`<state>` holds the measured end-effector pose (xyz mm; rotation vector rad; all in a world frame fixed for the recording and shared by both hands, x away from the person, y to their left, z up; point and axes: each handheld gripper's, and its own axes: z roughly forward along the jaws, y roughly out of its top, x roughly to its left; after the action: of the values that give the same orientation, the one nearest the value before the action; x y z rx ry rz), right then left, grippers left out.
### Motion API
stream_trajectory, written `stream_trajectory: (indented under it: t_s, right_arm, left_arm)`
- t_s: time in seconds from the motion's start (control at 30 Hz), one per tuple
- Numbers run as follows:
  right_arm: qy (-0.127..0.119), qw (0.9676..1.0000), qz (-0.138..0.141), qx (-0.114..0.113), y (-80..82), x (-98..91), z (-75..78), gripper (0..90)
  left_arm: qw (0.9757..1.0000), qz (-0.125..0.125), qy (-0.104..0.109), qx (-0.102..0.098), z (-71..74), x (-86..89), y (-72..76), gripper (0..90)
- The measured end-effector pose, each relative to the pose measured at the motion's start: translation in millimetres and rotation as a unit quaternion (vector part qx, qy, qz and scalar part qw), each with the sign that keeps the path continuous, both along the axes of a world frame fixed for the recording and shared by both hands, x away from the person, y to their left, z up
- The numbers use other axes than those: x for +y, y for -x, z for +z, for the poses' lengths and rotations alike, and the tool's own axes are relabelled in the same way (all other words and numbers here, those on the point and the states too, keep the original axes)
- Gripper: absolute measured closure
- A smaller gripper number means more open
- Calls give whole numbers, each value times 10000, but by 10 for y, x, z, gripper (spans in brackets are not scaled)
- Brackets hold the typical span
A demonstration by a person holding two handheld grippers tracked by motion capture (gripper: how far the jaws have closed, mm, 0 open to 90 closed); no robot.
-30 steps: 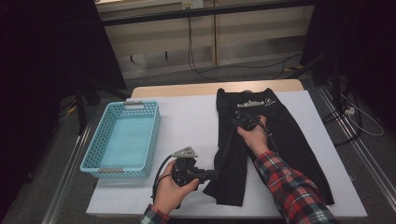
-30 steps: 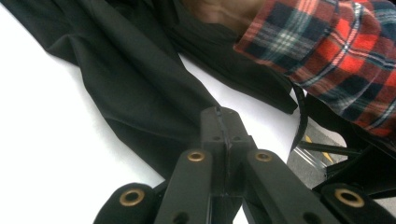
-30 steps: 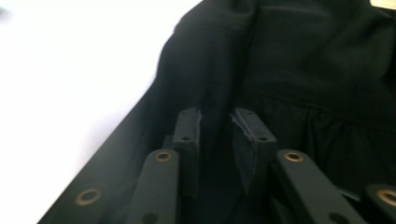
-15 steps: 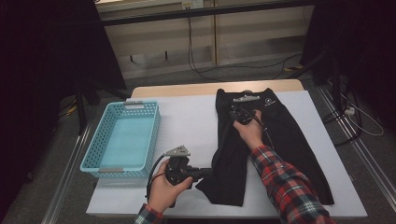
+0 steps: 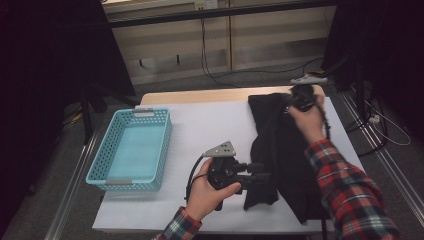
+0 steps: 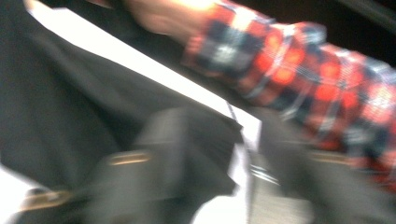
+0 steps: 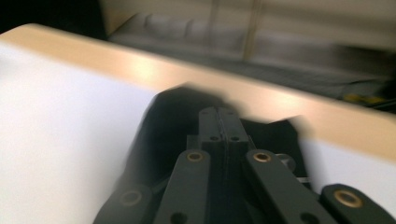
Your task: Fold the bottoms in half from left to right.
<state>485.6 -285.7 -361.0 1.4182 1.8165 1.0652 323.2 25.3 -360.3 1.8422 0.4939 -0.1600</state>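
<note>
While the blue basket [image 5: 131, 150] sits unused at the left of the white surface [image 5: 210, 125], a person folds a pair of black trousers [image 5: 285, 160] lying to the right of the basket, well apart from it. Between basket and trousers, the left gripper [image 5: 260, 176] points toward the near trouser hem, held level in the left hand [image 5: 207, 192]. Its jaws have just been opening; in the blurred left gripper view they stand apart with the dark cloth [image 6: 84, 107] beside and between them, and whether they press it I cannot tell. Farthest from the basket, at the trousers' far end by the wooden edge [image 5: 200, 95] of the surface, the right gripper [image 5: 295, 100] is lifted in the right hand [image 5: 310, 117]. In the right gripper view its jaws are pressed together on a pinch of black fabric [image 7: 187, 116].

This looks like the middle of a fold, with the waistband end raised. The next move probably calls for carrying that end over toward the hem and keeping the layers flat and aligned.
</note>
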Motion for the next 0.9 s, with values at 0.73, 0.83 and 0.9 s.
stream_trajectory:
  t_s: [0.73,0.83,0.9]
  right_arm:
    - [357,9950,618,700,1039,127,-562,194]
    - [236,9953,517,783,1146,90,-617,165]
    - [120,9958,474,778,1222,66,-643,154]
  left_arm:
    - [9824,1023,-1439,-601,-559,856,-514,115]
    - [9821,1103,-1407,-589,-587,916,-534,109]
    - [9816,1140,-1420,-573,-611,946,-534,109]
